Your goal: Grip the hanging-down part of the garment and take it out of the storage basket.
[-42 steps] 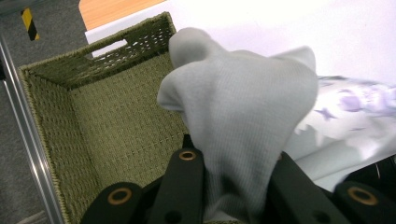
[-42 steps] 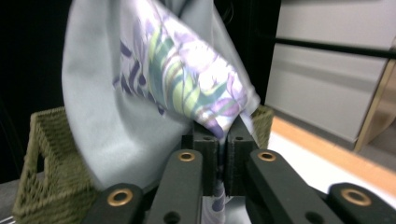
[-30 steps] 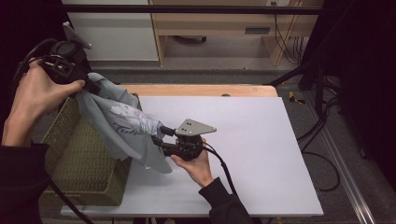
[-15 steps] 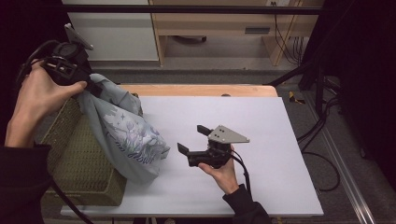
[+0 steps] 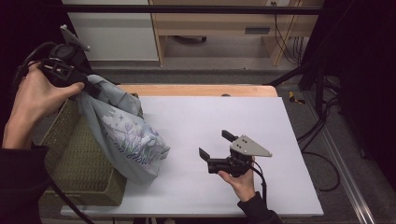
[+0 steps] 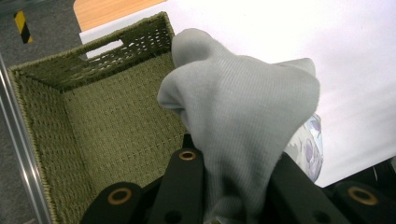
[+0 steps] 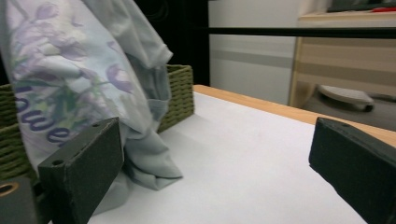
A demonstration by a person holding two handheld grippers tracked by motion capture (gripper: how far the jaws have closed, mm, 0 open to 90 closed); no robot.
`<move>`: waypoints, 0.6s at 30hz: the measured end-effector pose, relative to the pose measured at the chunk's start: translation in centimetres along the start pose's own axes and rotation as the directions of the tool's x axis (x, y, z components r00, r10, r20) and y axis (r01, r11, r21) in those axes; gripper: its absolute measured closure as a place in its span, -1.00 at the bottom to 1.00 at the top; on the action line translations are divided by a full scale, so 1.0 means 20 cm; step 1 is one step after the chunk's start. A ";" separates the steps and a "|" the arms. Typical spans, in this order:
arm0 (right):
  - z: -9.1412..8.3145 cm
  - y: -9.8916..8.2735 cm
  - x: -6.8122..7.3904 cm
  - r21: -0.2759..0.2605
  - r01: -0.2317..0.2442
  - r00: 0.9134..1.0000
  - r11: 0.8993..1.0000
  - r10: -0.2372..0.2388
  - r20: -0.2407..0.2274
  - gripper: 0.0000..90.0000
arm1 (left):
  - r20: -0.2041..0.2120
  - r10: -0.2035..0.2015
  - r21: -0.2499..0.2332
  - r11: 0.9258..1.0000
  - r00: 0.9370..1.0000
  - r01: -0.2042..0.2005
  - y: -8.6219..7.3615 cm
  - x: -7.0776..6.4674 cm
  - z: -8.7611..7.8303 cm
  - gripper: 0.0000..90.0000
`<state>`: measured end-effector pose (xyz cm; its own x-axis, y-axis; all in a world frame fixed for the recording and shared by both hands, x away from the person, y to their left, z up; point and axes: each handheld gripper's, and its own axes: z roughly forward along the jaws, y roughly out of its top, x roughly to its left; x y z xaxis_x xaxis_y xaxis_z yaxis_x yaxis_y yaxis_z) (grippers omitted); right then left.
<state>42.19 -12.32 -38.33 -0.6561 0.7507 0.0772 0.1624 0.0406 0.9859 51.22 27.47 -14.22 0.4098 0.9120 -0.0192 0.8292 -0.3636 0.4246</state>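
Observation:
A light grey garment (image 5: 126, 140) with a purple flower print hangs from my left gripper (image 5: 93, 87), which is shut on its top end, up at the left. The cloth drapes down past the rim of a green woven basket (image 5: 79, 168), and its lower end rests on the white table (image 5: 210, 116). In the left gripper view the grey fabric (image 6: 243, 116) bunches between the jaws above the basket's inside (image 6: 107, 116). My right gripper (image 5: 215, 143) is open at mid-table, pointing left at the garment (image 7: 70, 70) with nothing between its jaws.
The basket (image 7: 180, 93) stands at the table's left edge. A wooden strip runs along the far edge of the table (image 7: 261, 140). Behind it are a white cabinet (image 5: 116, 32) and a wooden shelf unit (image 5: 219, 23). Cables lie on the floor at right.
My right gripper let go of the garment's lower part, opened, and drew back to the right. The left gripper kept hold of the top, and the cloth now hangs free.

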 end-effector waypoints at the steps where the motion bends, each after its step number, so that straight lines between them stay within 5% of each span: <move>1: -0.01 -0.01 -0.01 -0.004 0.005 1.000 1.000 -0.005 0.012 -0.93 | 0.001 0.002 0.002 1.000 1.000 -0.002 0.00 0.00 0.00 0.86; 18: -0.24 -0.13 -0.11 -0.012 -0.026 0.993 1.000 0.028 0.119 -0.98 | 0.005 0.004 0.002 1.000 1.000 -0.004 -0.01 0.01 0.00 0.86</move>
<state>39.67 -17.29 -40.29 -0.5590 0.8247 0.0860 0.1704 0.0127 0.9853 51.05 27.73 -14.28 0.4153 0.9094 -0.0222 0.8283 -0.3680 0.4225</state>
